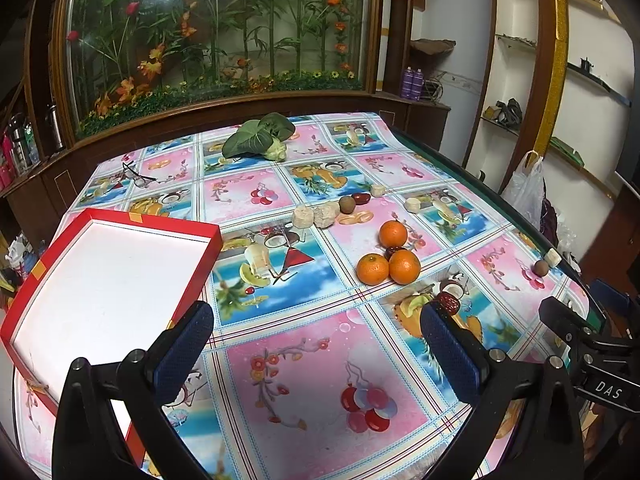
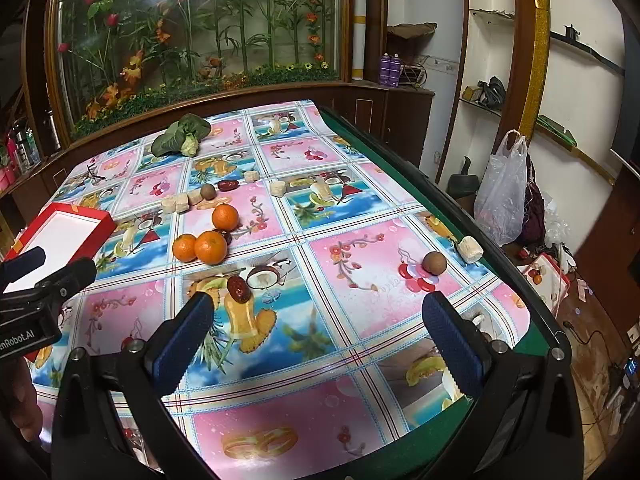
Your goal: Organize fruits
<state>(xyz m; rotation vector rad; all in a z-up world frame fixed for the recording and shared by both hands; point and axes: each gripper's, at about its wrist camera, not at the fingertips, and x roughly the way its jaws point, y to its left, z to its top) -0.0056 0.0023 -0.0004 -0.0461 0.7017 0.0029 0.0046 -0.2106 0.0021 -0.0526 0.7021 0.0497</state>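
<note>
Three oranges [image 1: 388, 258] lie grouped mid-table, also in the right wrist view [image 2: 208, 240]. A red date [image 2: 239, 289] lies just beyond my right gripper's left finger. A brown longan [image 2: 434, 261] and a pale block [image 2: 469, 249] sit near the right edge. More pale blocks [image 1: 316, 216], a longan [image 1: 346, 204] and a dark date [image 1: 362, 198] lie farther back. A red box with white inside [image 1: 100, 276] sits at the left. My left gripper [image 1: 316, 344] is open and empty above the cloth. My right gripper [image 2: 320, 332] is open and empty.
A leafy green vegetable [image 1: 260, 136] and glasses [image 1: 136, 176] lie at the table's far side. The table's green edge [image 2: 500, 264] drops off at the right, with a plastic bag [image 2: 504, 192] beyond. A glass flower cabinet [image 1: 220, 32] stands behind.
</note>
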